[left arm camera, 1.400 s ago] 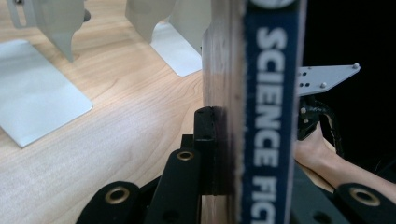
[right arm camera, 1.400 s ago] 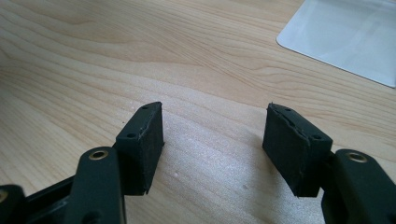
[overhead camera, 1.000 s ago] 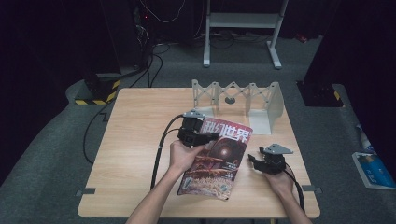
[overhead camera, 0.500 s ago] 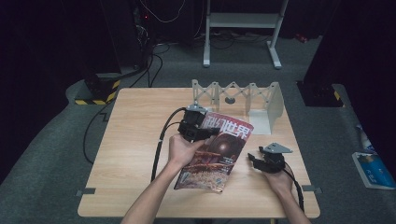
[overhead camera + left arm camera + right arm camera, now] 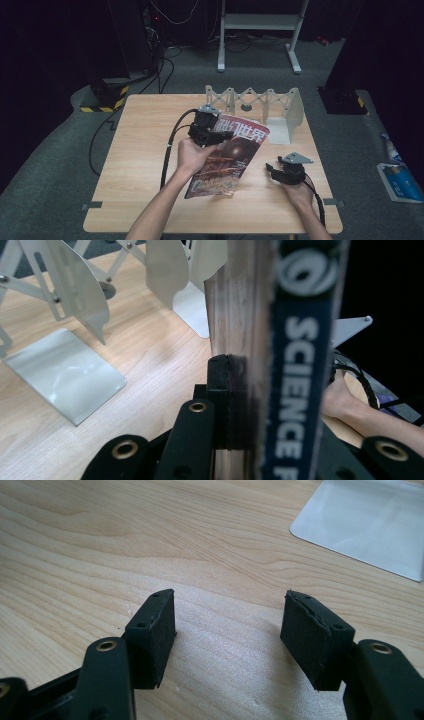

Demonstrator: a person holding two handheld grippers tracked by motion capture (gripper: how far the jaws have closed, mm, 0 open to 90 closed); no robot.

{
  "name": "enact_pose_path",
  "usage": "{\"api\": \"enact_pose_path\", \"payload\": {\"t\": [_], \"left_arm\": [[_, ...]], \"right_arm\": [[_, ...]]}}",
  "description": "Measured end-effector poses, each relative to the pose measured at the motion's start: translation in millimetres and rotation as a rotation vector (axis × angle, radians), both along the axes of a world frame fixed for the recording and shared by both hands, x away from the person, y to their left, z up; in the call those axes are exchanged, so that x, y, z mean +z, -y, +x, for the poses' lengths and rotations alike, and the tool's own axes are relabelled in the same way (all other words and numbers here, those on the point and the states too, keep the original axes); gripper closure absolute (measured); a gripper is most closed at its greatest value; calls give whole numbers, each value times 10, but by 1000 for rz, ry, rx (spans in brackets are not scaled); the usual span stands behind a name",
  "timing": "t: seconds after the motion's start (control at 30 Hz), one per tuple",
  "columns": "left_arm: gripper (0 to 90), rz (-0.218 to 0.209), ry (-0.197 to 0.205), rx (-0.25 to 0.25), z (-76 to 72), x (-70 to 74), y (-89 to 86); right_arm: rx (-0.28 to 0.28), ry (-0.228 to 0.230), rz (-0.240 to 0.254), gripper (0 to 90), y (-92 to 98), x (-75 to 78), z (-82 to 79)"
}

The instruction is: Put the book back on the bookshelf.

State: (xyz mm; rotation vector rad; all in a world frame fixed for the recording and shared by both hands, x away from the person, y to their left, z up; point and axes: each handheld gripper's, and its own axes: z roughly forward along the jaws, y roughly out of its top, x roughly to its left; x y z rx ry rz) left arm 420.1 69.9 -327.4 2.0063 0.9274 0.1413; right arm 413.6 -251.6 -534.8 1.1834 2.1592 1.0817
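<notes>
A science magazine point(image 5: 231, 159) with a dark red cover is tilted up off the wooden table point(image 5: 145, 150), its lower edge still near the tabletop. My left gripper point(image 5: 214, 134) is shut on its top edge. In the left gripper view the magazine point(image 5: 300, 365) stands edge-on between the jaws of the left gripper point(image 5: 255, 390), and one black pad point(image 5: 222, 390) presses its side. My right gripper point(image 5: 273, 170) rests low on the table to the right of the magazine, open. In the right gripper view the right gripper point(image 5: 230, 635) has bare wood between its pads.
A white metal accordion file rack point(image 5: 250, 100) stands along the table's far edge, with a flat bookend plate point(image 5: 278, 136) at its right end. The same plate point(image 5: 370, 525) lies just ahead of the right gripper. A black cable point(image 5: 170, 145) trails left.
My left hand has risen with the magazine, lifting its top edge and tipping it steeper. The right gripper has stayed in place.
</notes>
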Motion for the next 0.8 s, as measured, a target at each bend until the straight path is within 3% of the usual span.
{"api": "enact_pose_path", "payload": {"t": [0.37, 0.8], "left_arm": [[831, 31, 21, 9, 26, 114, -37], [827, 129, 26, 35, 69, 268, -98]], "right_arm": [[-1, 2, -2, 383, 3, 0, -4], [-2, 3, -2, 385, 5, -1, -4]]}}
